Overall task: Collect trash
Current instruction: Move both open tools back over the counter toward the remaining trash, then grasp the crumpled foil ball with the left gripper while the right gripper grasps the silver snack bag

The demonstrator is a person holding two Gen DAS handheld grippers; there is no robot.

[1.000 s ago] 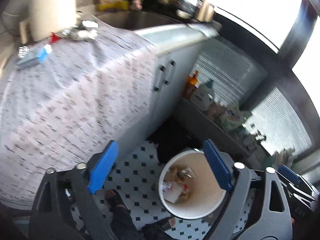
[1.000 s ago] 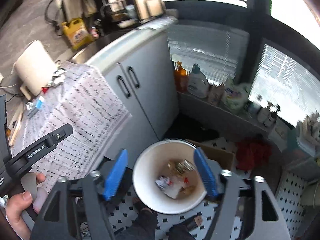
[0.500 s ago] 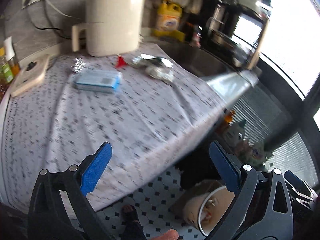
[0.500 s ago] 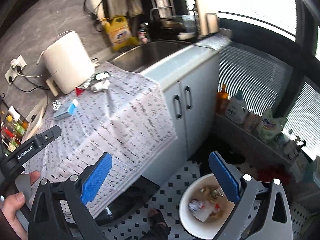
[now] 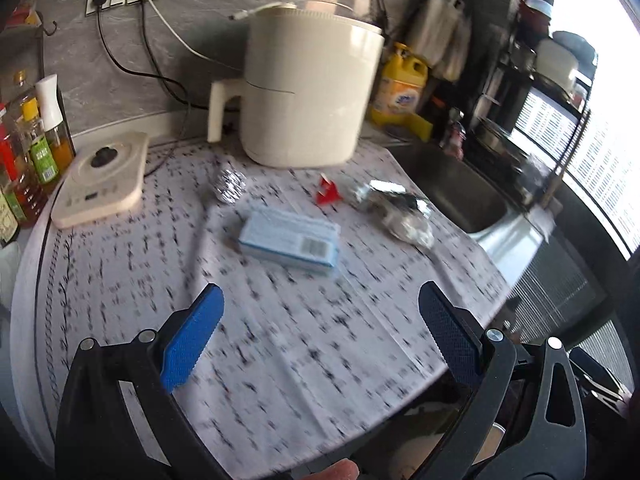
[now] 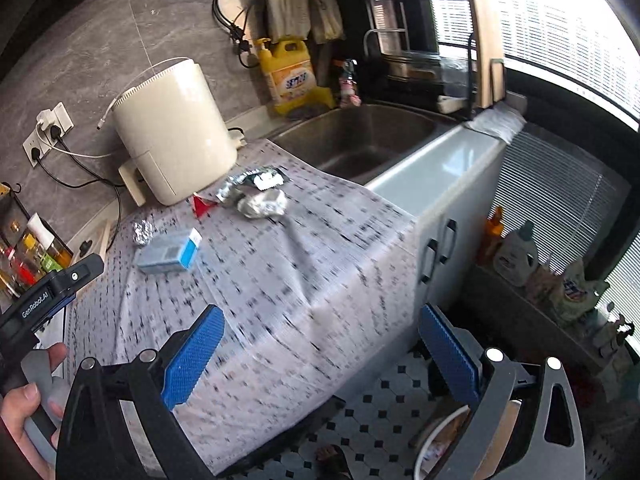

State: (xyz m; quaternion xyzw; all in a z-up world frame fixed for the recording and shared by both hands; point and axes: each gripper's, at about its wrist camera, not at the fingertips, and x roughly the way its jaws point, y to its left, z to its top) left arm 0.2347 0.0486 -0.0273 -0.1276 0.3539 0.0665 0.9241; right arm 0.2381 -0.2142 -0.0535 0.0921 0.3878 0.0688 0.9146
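Note:
Trash lies on the patterned cloth [image 5: 280, 340] over the counter: a blue-and-white box [image 5: 290, 236] [image 6: 170, 250], a crumpled foil ball [image 5: 229, 186] [image 6: 142, 232], a red scrap [image 5: 329, 193] [image 6: 201, 205] and crumpled silver wrappers [image 5: 394, 210] [image 6: 256, 192]. My left gripper [image 5: 318, 334] hangs open above the cloth, short of the box, nothing between its blue pads. My right gripper [image 6: 318, 350] is open and empty over the cloth's near edge. The white bin [image 6: 440, 436] on the floor shows only its rim behind the right finger.
A cream appliance [image 5: 308, 92] [image 6: 176, 132] stands behind the trash. A sink [image 6: 360, 140] lies to the right, a yellow jug [image 6: 290, 76] behind it. Bottles [image 5: 32, 152] and a flat white device [image 5: 100, 180] sit at the left. A hand [image 6: 24, 412] holds the left gripper's handle.
Both grippers have swung up from the floor bin toward the counter. The bin has dropped almost out of view and the trash on the cloth now sits ahead. The right jaws stand wider.

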